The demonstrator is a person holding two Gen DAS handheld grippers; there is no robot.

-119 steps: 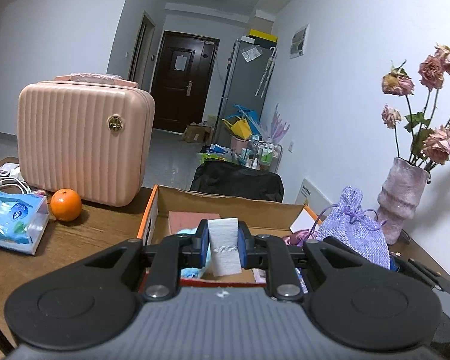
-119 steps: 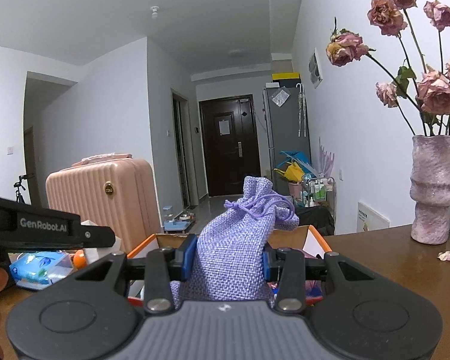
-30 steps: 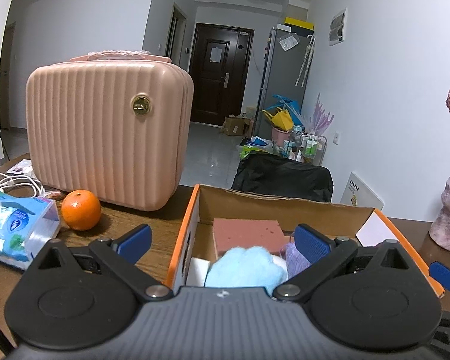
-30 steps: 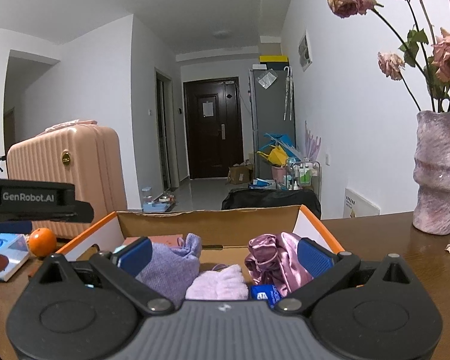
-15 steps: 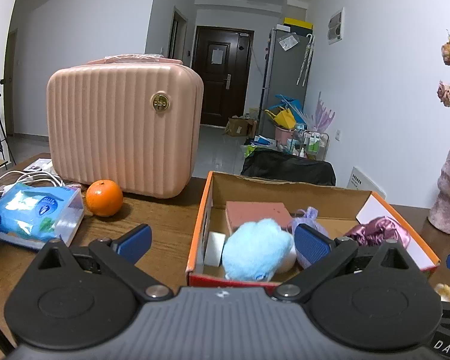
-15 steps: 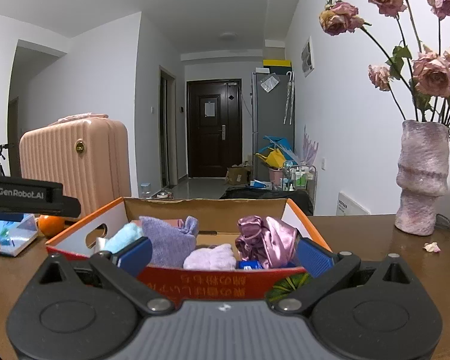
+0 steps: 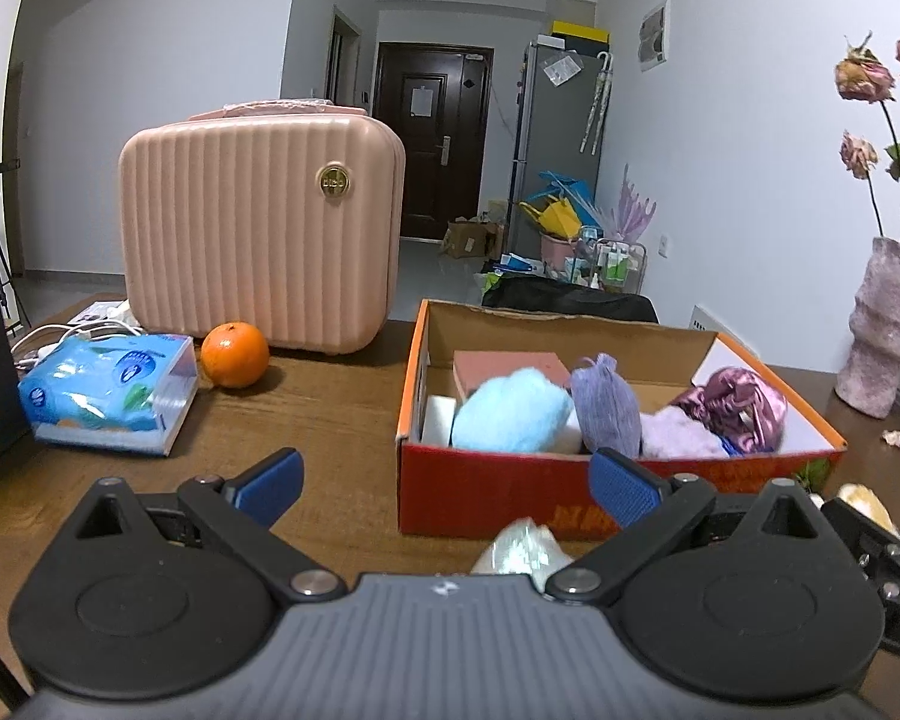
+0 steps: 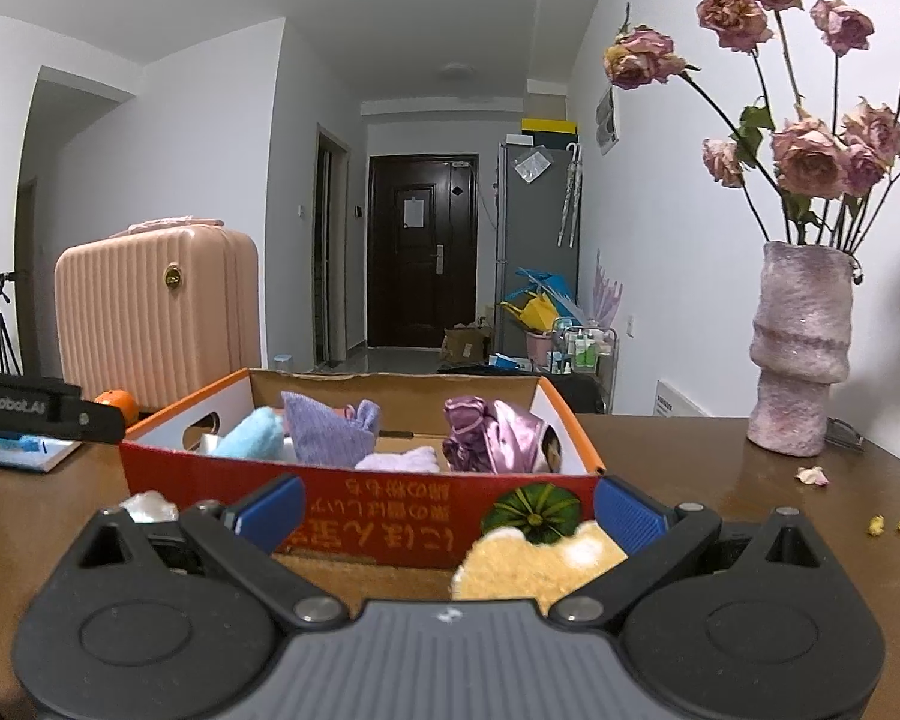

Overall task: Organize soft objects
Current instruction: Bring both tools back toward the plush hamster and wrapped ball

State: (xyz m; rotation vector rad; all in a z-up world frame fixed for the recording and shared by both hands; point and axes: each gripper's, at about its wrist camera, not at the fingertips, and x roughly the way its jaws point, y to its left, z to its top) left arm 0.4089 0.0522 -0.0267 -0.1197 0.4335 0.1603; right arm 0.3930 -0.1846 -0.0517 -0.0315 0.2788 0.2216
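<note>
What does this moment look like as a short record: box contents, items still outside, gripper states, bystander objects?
box: cardboard box on wooden table
inside: blue plush, lilac drawstring pouch, pink satin pouch, pale purple fluffy item
outside, before box: yellow plush, pale crinkled item
left gripper: open, empty
right gripper: open, empty
bystanders: pink case, orange, tissue pack, vase

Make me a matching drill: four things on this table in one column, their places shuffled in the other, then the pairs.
1. orange
2. blue fluffy item
3. yellow plush
4. vase

A. inside the cardboard box
B. far right, holding dried roses
C. in front of the box, between the open right gripper fingers
D. beside the pink suitcase

Pairs: 1-D, 2-A, 3-C, 4-B
</note>
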